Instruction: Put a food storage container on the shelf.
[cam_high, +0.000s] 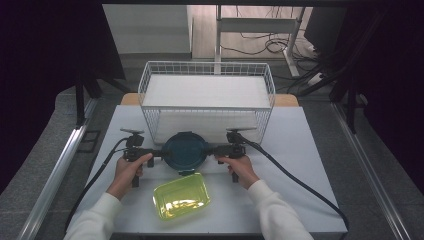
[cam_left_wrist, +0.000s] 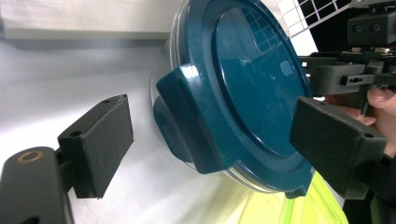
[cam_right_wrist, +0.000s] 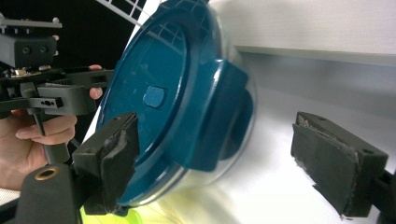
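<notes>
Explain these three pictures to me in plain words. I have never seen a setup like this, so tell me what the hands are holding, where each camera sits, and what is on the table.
A person sits at a table and holds a hand tool in each hand: the left gripper and the right gripper, each with two black jaws and a trailing cable. The high view looks down from above the person. The other two pictures come from cameras riding on each gripper, looking along its jaws.

On the table stand a white wire basket, a round container with a dark teal lid and, nearer the person, a yellow-green container.

Both grippers are open, one on each side of the teal lid, each straddling a side clip. Nothing is gripped yet.
</notes>
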